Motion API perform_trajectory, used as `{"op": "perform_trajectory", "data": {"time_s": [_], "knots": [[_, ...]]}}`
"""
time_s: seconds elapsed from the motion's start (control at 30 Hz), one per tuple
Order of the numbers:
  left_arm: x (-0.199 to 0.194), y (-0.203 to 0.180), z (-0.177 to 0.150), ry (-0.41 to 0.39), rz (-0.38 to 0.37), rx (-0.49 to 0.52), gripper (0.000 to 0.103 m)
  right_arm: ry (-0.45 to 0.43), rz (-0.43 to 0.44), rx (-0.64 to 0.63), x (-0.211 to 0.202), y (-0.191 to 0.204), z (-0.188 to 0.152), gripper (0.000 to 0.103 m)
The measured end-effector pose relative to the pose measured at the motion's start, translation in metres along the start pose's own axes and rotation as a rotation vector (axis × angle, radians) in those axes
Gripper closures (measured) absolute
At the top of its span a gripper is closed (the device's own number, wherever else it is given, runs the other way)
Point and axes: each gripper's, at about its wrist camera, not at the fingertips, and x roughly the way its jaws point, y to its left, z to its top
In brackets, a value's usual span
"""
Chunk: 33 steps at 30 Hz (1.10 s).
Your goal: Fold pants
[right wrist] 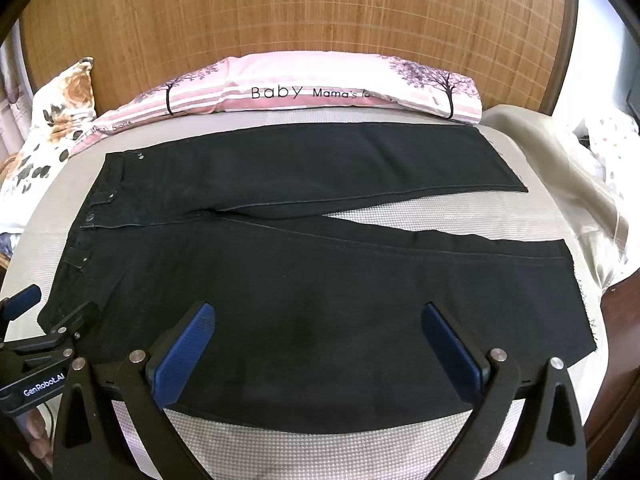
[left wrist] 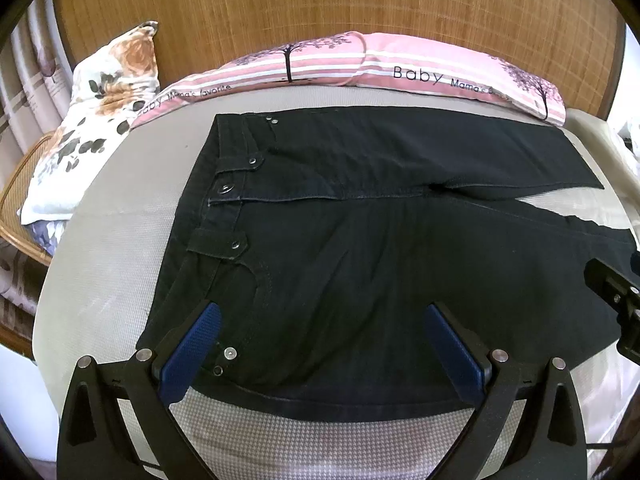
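Note:
Black pants [left wrist: 360,248] lie flat on the bed, waistband to the left, both legs stretching to the right and splayed apart. My left gripper [left wrist: 320,312] is open and empty above the near hip, close to the near edge of the pants. My right gripper [right wrist: 316,312] is open and empty above the near leg [right wrist: 360,300]. The far leg [right wrist: 320,168] lies near the pillows. The left gripper's body shows at the left edge of the right wrist view [right wrist: 36,352], and the right gripper's body shows at the right edge of the left wrist view [left wrist: 616,300].
The bed has a beige textured cover [left wrist: 112,248]. A pink striped pillow [right wrist: 320,84] and a floral pillow [left wrist: 100,120] lie at the head, against a woven headboard [right wrist: 300,12]. A loose beige cloth [right wrist: 560,168] hangs off the right side.

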Motion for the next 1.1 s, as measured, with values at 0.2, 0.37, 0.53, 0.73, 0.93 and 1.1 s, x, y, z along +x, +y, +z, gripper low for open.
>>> {"op": "perform_trajectory", "data": {"time_s": [0.2, 0.37, 0.53, 0.73, 0.93, 1.1], "knots": [[0.0007, 0.0012, 0.0022, 0.006, 0.0, 0.001, 0.002, 0.003, 0.007, 0.003, -0.0006, -0.0001, 0.0006, 0.001], [0.0006, 0.0016, 0.0018, 0.005, -0.003, 0.002, 0.002, 0.0, 0.007, -0.005, -0.0018, 0.0018, 0.0013, 0.002], [0.001, 0.0007, 0.0024, 0.005, 0.002, 0.001, 0.002, 0.001, 0.009, -0.007, -0.0023, 0.0024, 0.0007, 0.002], [0.0013, 0.0011, 0.0029, 0.007, 0.003, 0.001, 0.002, 0.002, 0.012, -0.001, -0.0024, 0.0028, 0.0005, 0.002], [0.0039, 0.0015, 0.0038, 0.012, 0.008, 0.0, 0.002, 0.004, 0.013, -0.001, -0.0022, 0.0026, 0.0009, 0.002], [0.0063, 0.0017, 0.0033, 0.014, 0.015, 0.003, 0.002, 0.002, 0.016, 0.001, -0.0018, 0.0021, 0.0009, 0.002]]}}
